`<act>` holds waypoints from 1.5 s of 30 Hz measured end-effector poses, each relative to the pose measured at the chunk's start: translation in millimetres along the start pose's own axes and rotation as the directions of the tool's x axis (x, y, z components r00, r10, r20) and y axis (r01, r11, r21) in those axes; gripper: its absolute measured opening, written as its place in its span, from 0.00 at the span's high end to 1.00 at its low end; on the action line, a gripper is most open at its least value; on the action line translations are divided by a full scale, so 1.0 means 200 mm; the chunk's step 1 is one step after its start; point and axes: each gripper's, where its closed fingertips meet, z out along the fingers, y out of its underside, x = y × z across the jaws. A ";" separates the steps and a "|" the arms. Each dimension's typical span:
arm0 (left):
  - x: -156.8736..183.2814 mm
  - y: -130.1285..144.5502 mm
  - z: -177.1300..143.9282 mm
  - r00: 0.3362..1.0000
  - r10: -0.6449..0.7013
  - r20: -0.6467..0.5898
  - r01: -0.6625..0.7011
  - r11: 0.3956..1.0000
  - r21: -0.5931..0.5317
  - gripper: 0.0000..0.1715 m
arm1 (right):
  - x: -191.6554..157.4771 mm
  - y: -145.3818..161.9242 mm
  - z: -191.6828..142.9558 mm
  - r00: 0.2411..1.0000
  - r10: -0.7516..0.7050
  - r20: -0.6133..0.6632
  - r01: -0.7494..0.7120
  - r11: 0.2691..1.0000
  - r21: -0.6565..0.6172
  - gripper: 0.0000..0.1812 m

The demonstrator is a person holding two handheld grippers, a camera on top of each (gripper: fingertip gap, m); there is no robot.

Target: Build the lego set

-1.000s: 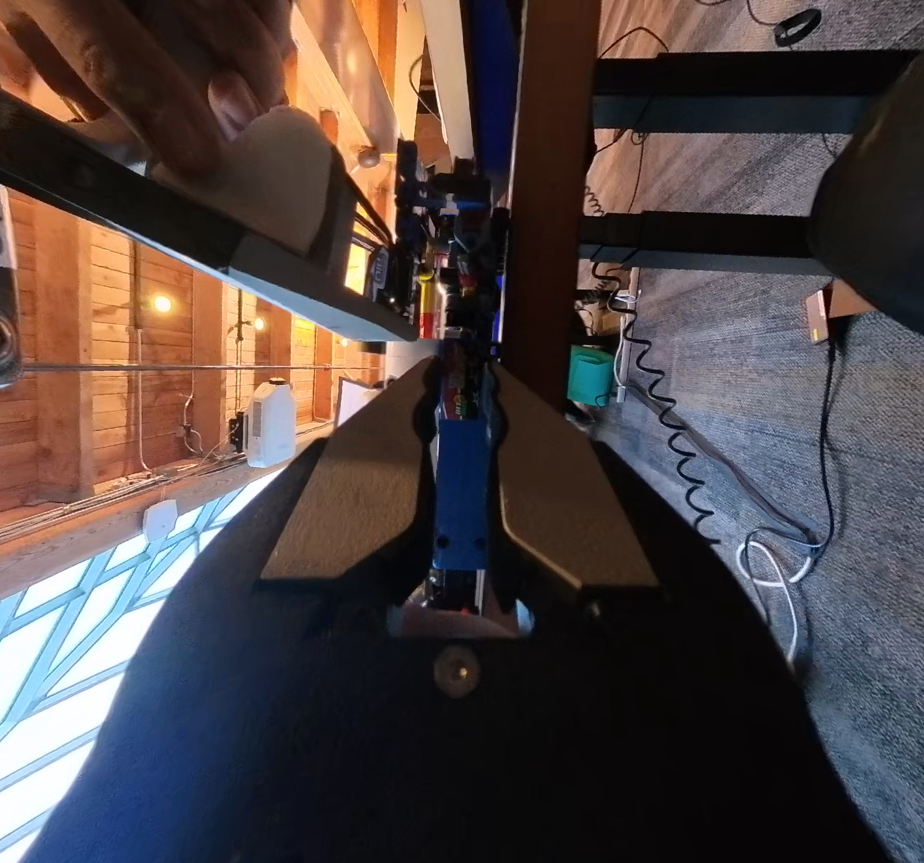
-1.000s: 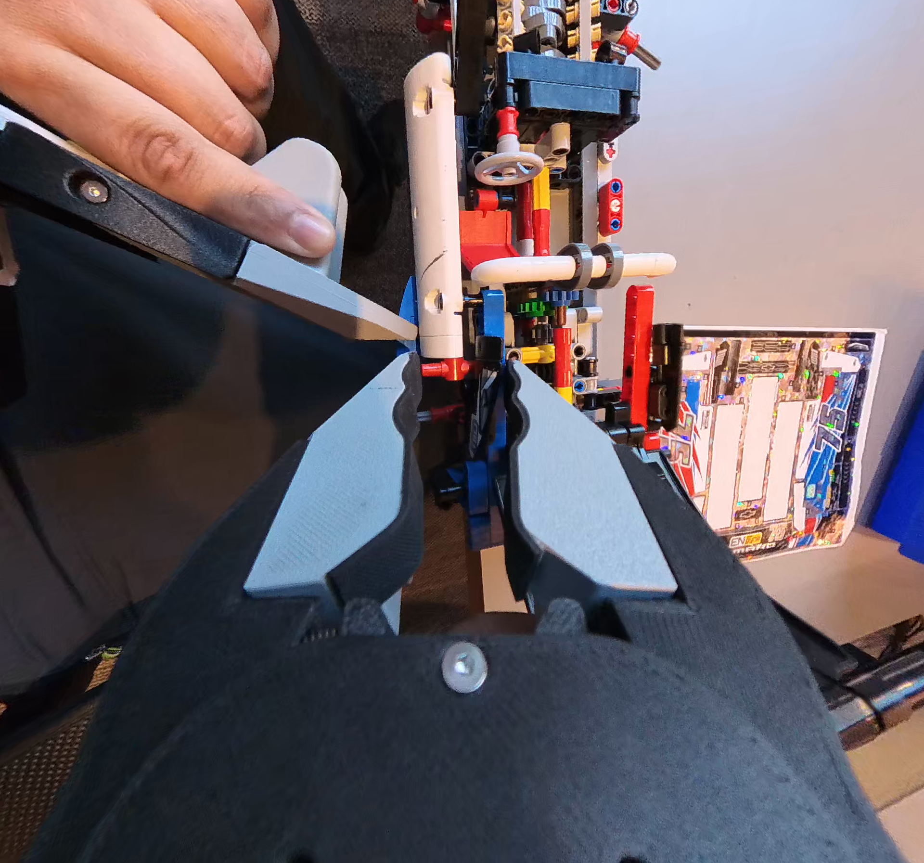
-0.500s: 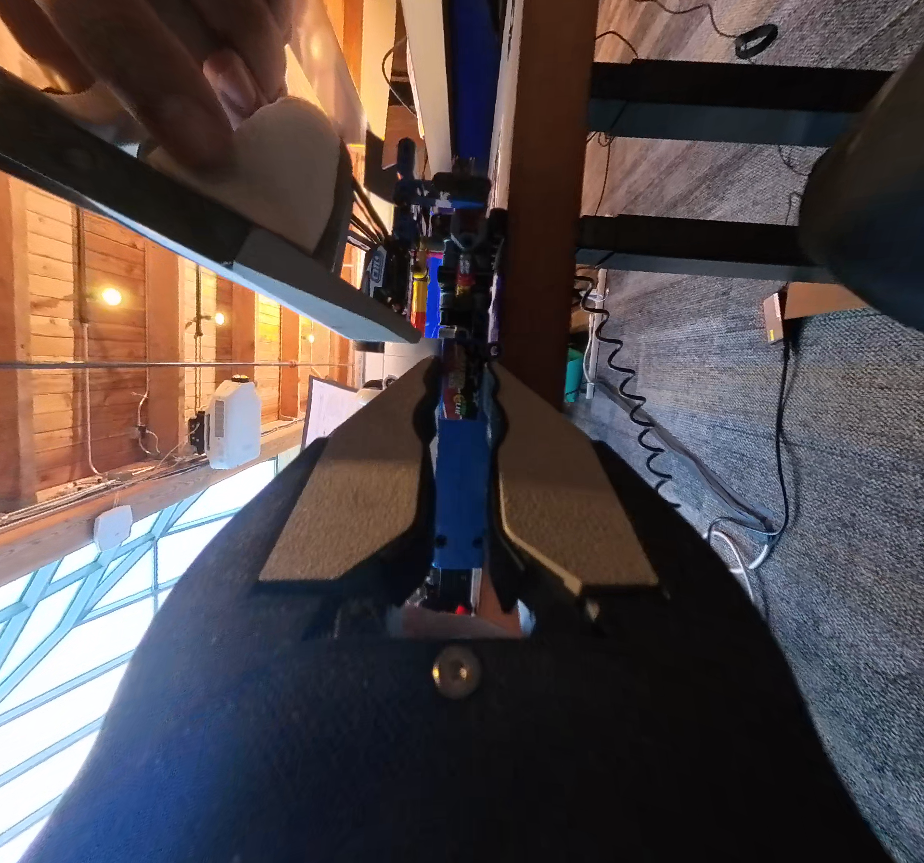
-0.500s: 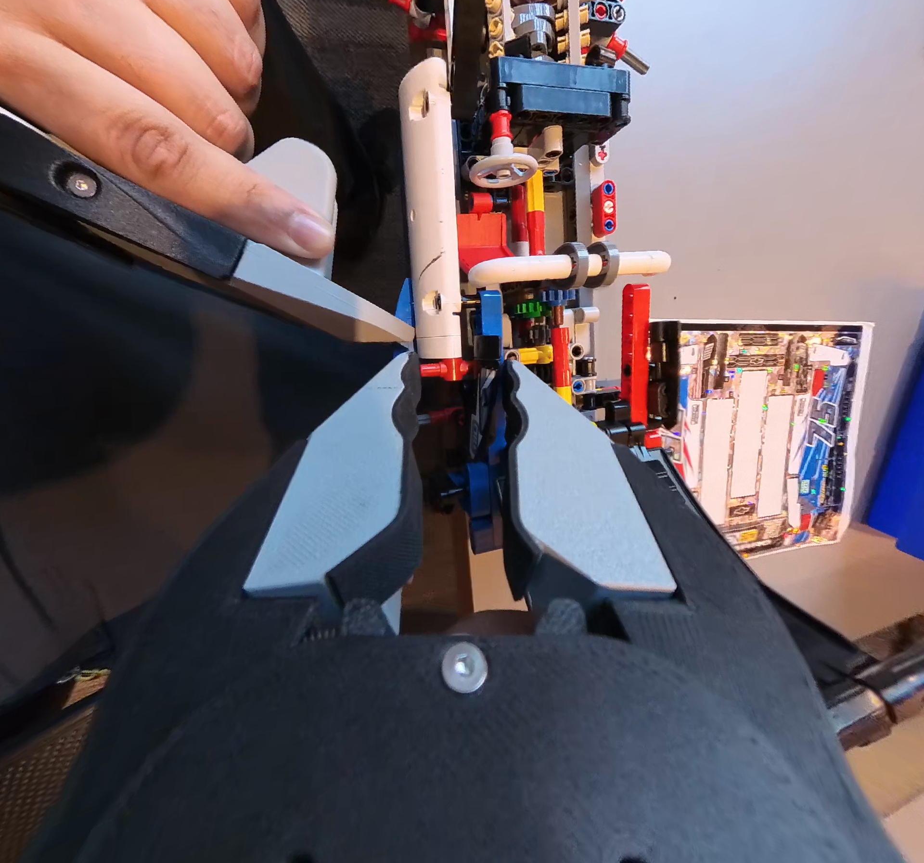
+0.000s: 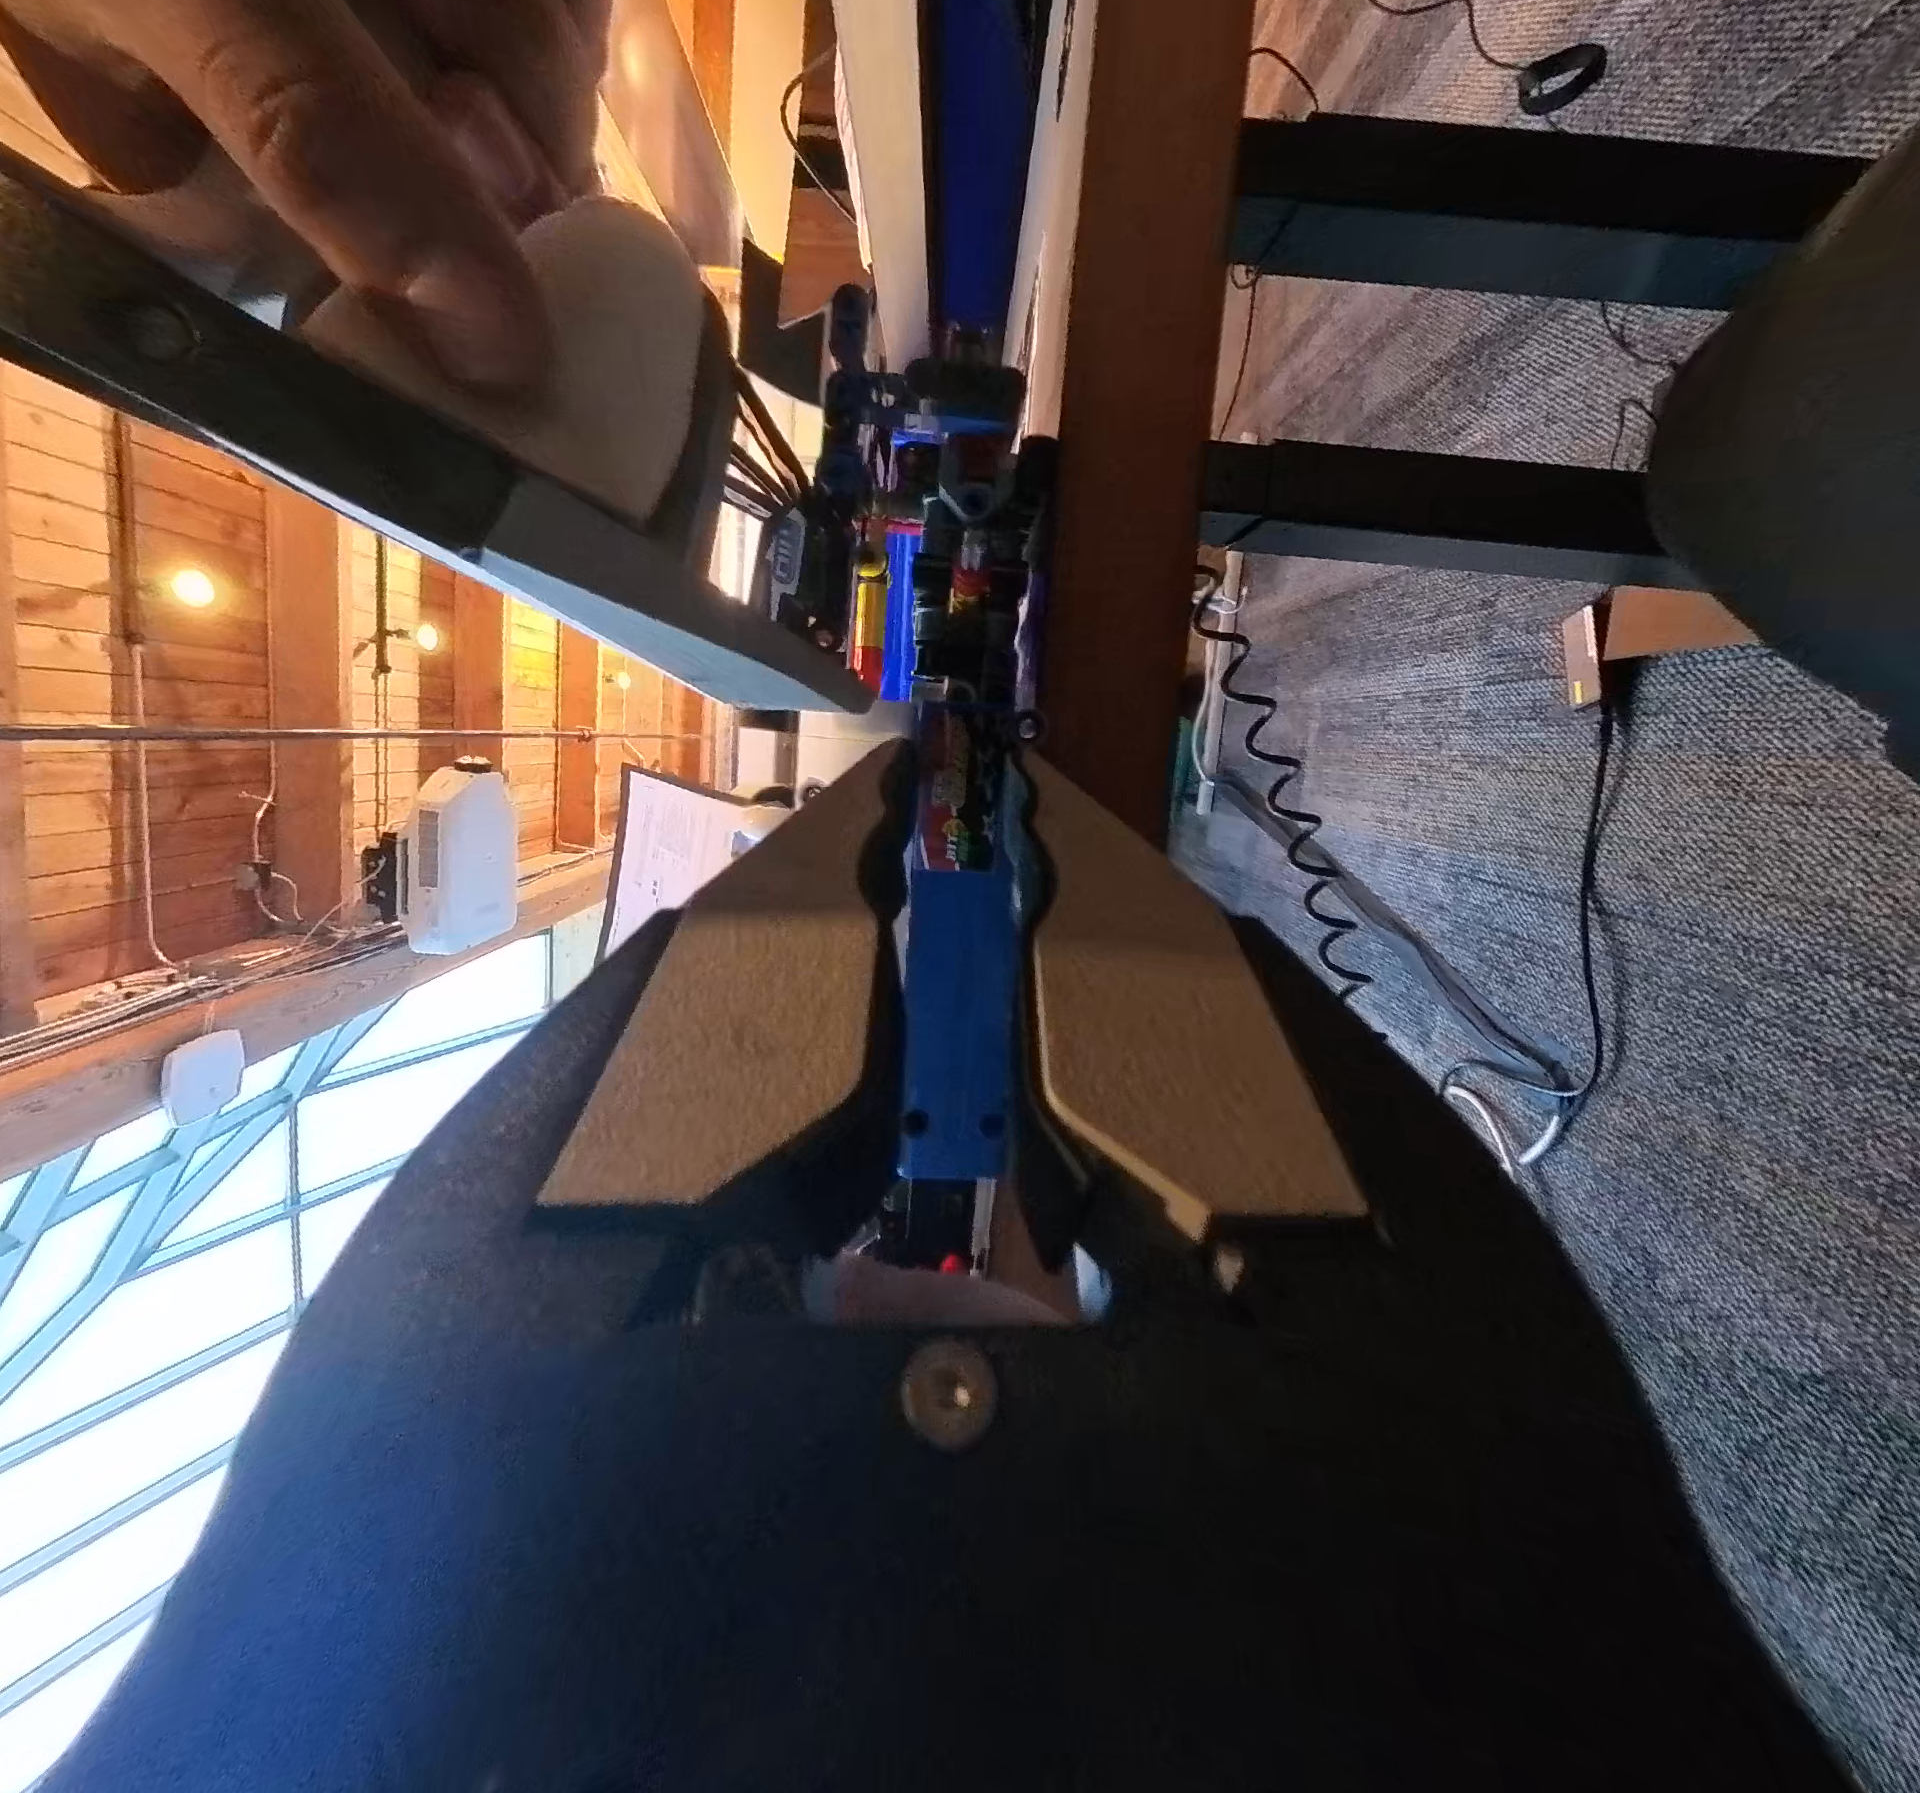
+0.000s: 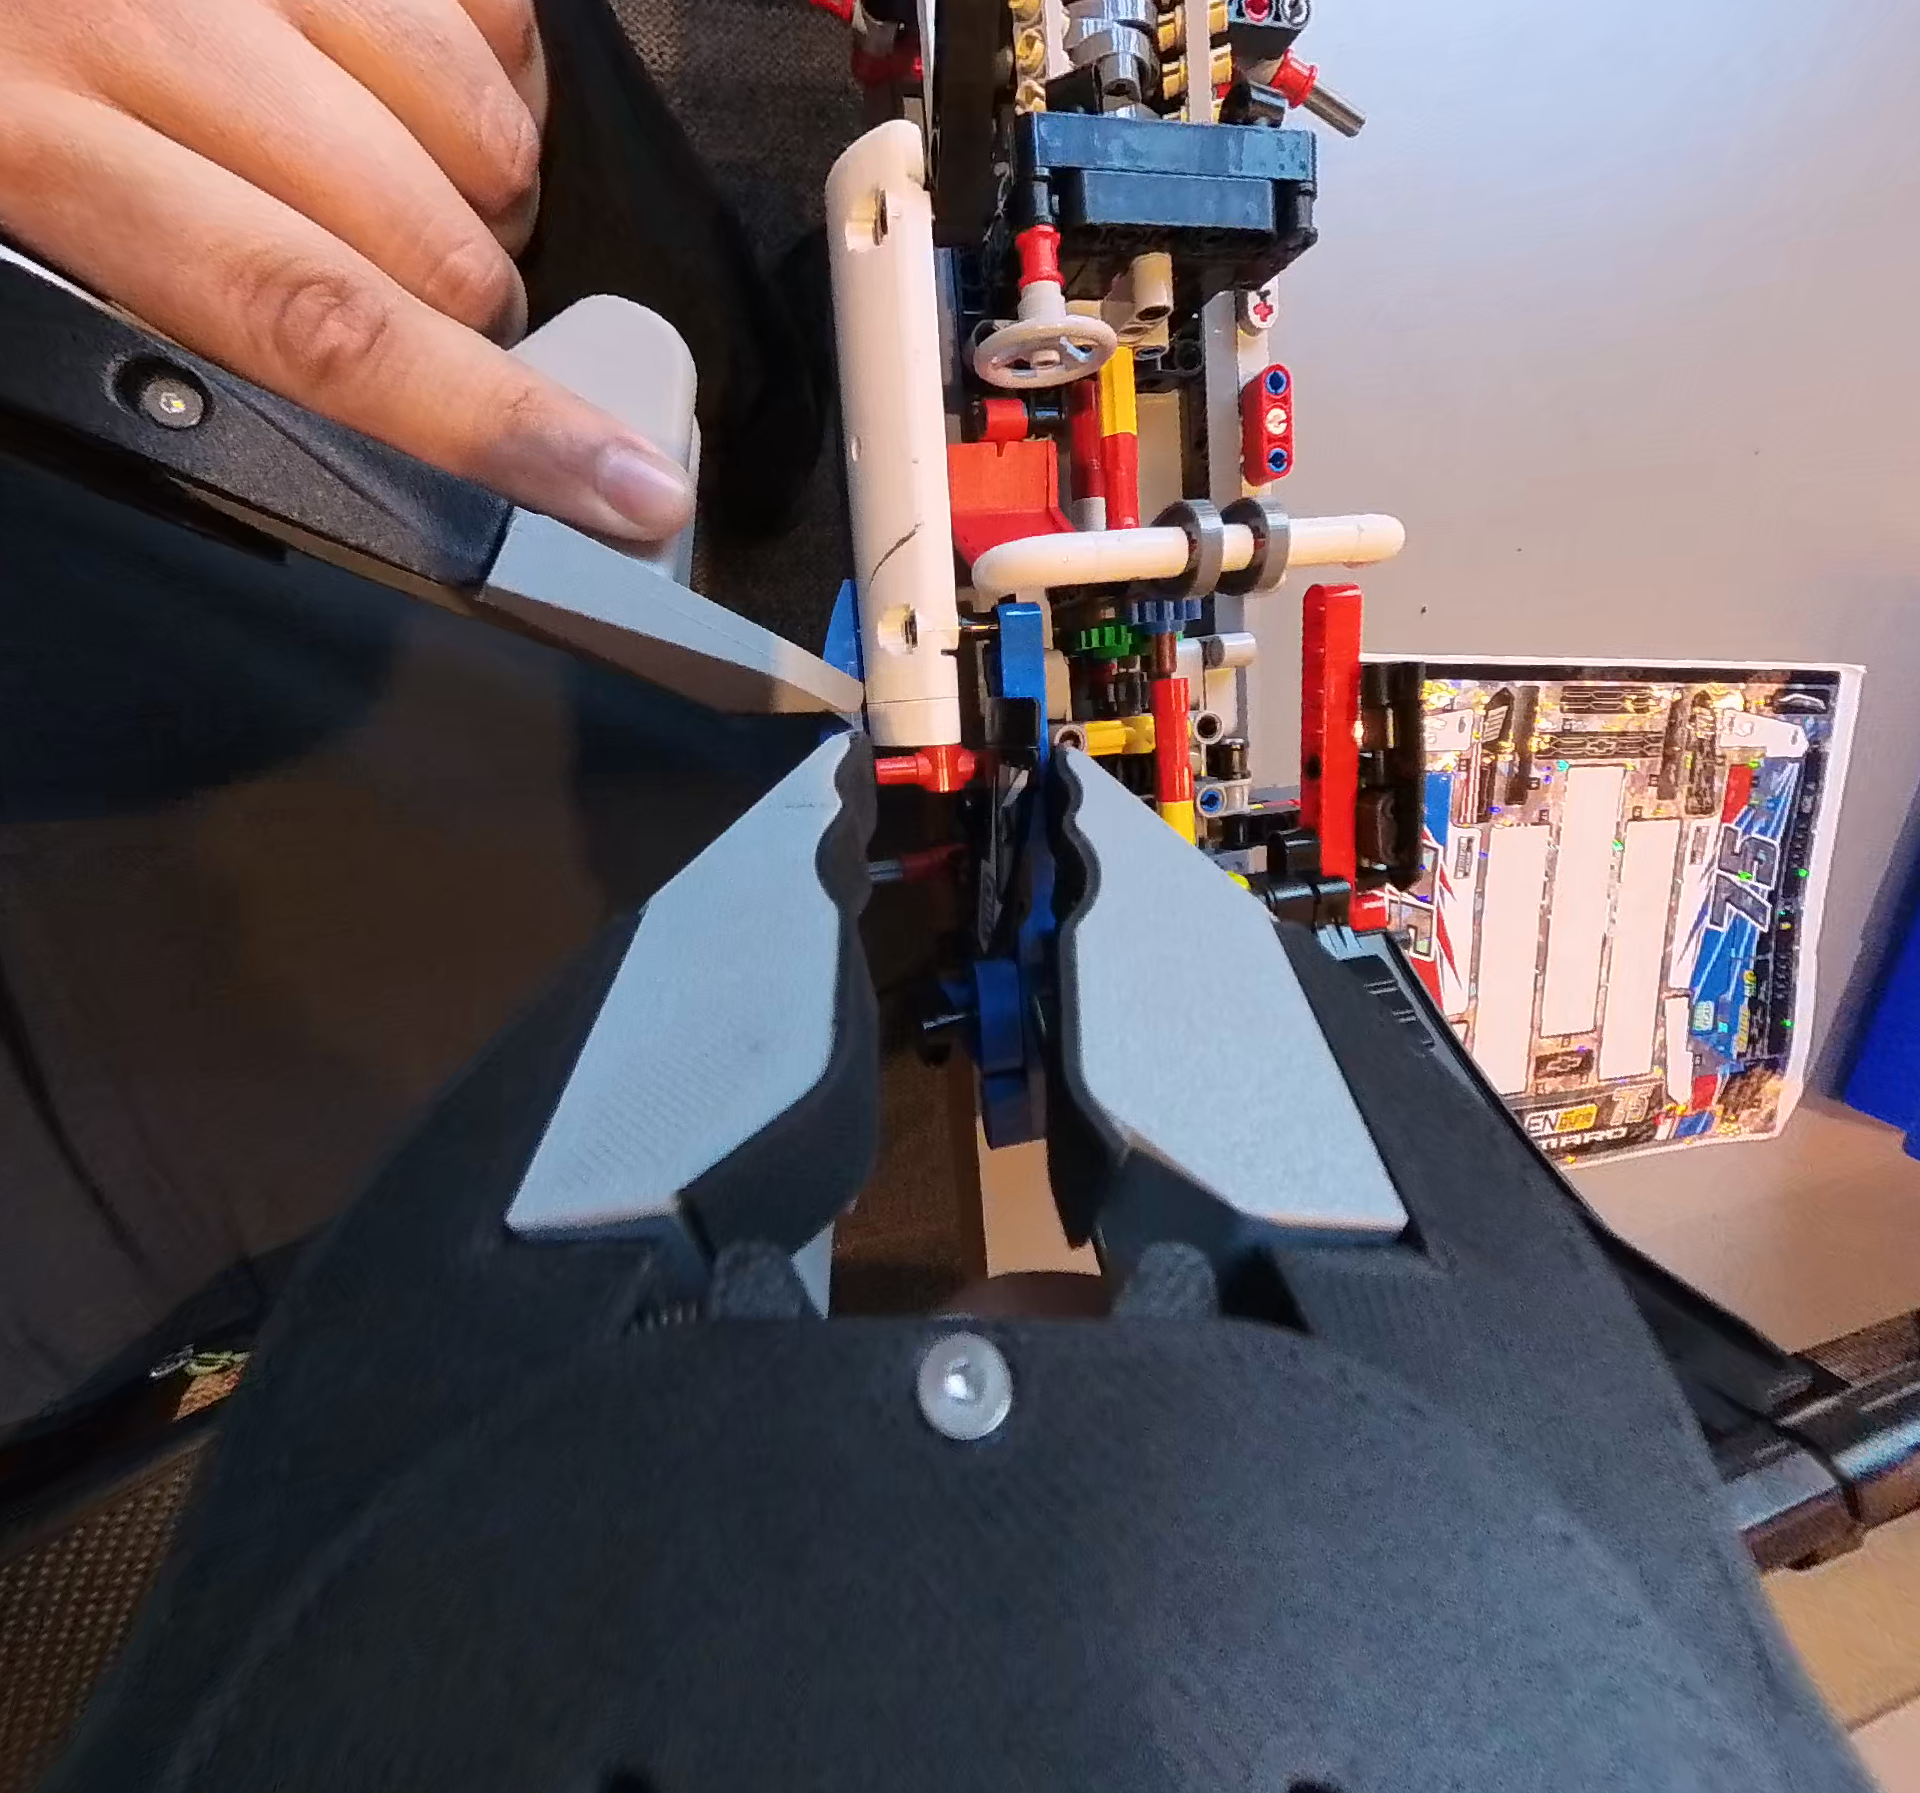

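Lego model [image 6: 1091, 372] stands on end at frame centre, long axis vertical, held off the worktop [image 6: 1714, 1224]. Right tongs [image 6: 961, 787] clench its blue lower end; left tongs [image 5: 961, 787] clench its blue beam. A hand [image 6: 260, 164] fills the upper left.

Right wrist view: lego model [image 6: 1081, 413] fills centre ahead of right gripper [image 6: 956, 787]; no passage straight forward. Other gripper's grey finger [image 6: 675, 631] and hand [image 6: 270, 185] block near left, tip touching model's white beam [image 6: 894, 455]. Sticker sheet [image 6: 1621, 902] stands far right against wall; open air above it. Left wrist view: blue beam [image 5: 956, 1005] fills gap between left gripper [image 5: 956, 787] fingers; counter edge [image 5: 1132, 341] close right.
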 end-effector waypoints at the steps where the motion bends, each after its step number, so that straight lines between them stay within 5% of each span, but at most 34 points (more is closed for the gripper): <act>1: 0.00 0.00 0.00 1.000 0.001 -0.002 -0.001 1.000 -0.007 0.92 | 0.00 0.00 0.00 1.000 0.001 0.003 -0.001 1.000 0.002 0.83; 45: -0.01 -0.02 0.04 0.994 -0.032 -0.100 0.030 0.999 -0.019 0.92 | 0.03 0.01 0.01 0.997 -0.077 -0.022 0.077 0.997 -0.012 0.83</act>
